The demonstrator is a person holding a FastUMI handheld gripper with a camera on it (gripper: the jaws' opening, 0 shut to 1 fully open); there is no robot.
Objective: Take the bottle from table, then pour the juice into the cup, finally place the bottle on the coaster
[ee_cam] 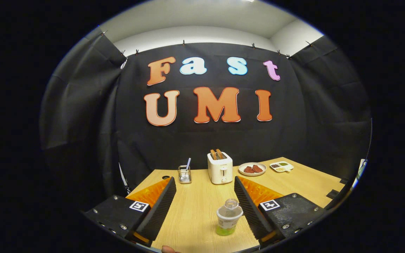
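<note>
A small clear bottle with a white label and a little green juice at its bottom stands upright on the wooden table. It sits between my fingers, close to the inner face of the right finger and well apart from the left finger. My gripper is open wide and touches nothing. The bottle has no cap on its neck, as far as I can tell.
Beyond the fingers stand a white toaster with two slices in it, a wire holder with a utensil, a plate of dark red food and a small divided dish. The table's far edge meets the black cloth wall.
</note>
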